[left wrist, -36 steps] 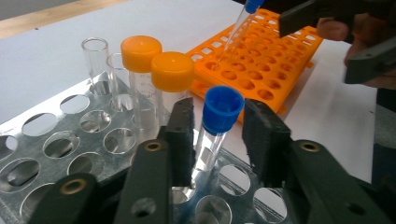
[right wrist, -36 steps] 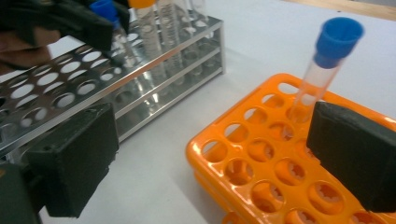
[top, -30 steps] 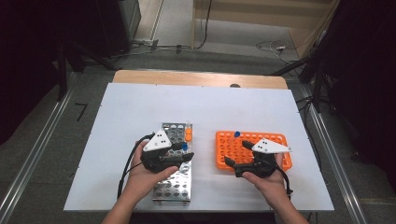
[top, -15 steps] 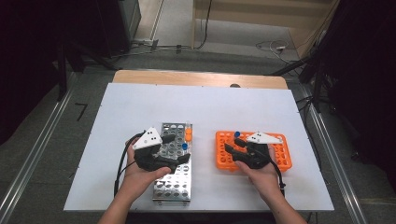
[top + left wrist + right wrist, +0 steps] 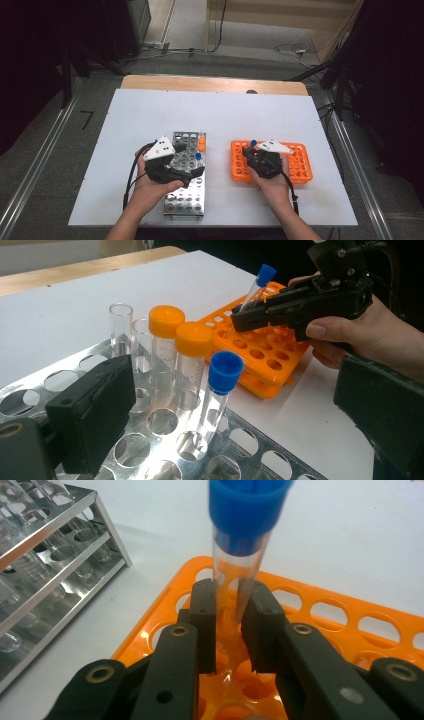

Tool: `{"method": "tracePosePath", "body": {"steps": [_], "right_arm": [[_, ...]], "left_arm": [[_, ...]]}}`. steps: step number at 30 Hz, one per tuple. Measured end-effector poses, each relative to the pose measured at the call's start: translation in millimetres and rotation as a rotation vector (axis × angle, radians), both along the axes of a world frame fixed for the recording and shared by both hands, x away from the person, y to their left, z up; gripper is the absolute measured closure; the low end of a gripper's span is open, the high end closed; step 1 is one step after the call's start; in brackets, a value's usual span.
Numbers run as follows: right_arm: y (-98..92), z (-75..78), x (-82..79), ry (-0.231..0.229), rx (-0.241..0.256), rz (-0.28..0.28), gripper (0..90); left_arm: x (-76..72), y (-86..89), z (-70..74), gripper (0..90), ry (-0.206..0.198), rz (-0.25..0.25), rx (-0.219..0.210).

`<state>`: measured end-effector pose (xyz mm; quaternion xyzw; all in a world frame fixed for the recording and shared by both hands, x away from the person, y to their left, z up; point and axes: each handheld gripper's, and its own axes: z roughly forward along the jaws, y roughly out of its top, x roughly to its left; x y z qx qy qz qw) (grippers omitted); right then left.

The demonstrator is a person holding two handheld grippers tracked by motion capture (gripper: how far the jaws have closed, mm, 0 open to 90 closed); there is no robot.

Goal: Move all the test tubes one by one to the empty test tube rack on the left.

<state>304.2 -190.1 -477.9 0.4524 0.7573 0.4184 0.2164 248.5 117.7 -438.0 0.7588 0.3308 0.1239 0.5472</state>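
Note:
My right gripper (image 5: 232, 602) is shut on a clear tube with a blue cap (image 5: 245, 505), held tilted over the near-left holes of the orange rack (image 5: 325, 612). The same right gripper (image 5: 240, 315) and its tube (image 5: 264, 276) appear in the left gripper view. From above, that tube (image 5: 253, 143) is at the orange rack's (image 5: 300, 175) left end. My left gripper (image 5: 240, 395) is open wide over the metal rack (image 5: 75, 375). A second blue-capped tube (image 5: 224, 371) stands in the rack between its jaws, untouched. Two orange-capped tubes (image 5: 194, 340) and uncapped ones (image 5: 121, 320) stand behind it.
The metal rack (image 5: 187, 200) lies left of centre on the white table (image 5: 210, 115), with the orange rack a short gap to its right. Most holes in both racks hold nothing. A wooden strip (image 5: 210, 84) borders the table's far edge.
My right gripper has shifted left and forward to the orange rack's left end, where the blue-capped tube is. My left gripper has drifted slightly left over the metal rack.

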Motion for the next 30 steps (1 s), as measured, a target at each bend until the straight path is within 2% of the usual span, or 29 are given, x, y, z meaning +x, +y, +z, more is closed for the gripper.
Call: {"method": "tracePosePath", "body": {"steps": [7,12,14,17,30], "right_arm": [[-6.9,6.4,-3.9,-0.057,0.028,0.026,74.7],[-13.0,12.7,-8.1,-0.074,0.059,0.044,74.7],[-15.9,15.8,-10.2,-0.076,0.082,0.060,74.7],[-17.8,19.9,-14.5,-0.087,0.090,0.084,74.7],[-12.2,26.4,-34.1,-0.081,0.105,0.216,74.8]], "left_arm": [[-2.0,-2.7,3.4,3.7,-0.011,-0.003,-0.004],[-3.8,-4.4,6.2,3.7,-0.021,-0.005,-0.003],[-4.3,-5.0,6.9,3.7,-0.023,-0.007,-0.005],[-5.3,-6.3,8.0,3.7,-0.026,-0.007,-0.007],[-9.3,-15.7,11.6,4.0,-0.040,-0.028,-0.009]]}}
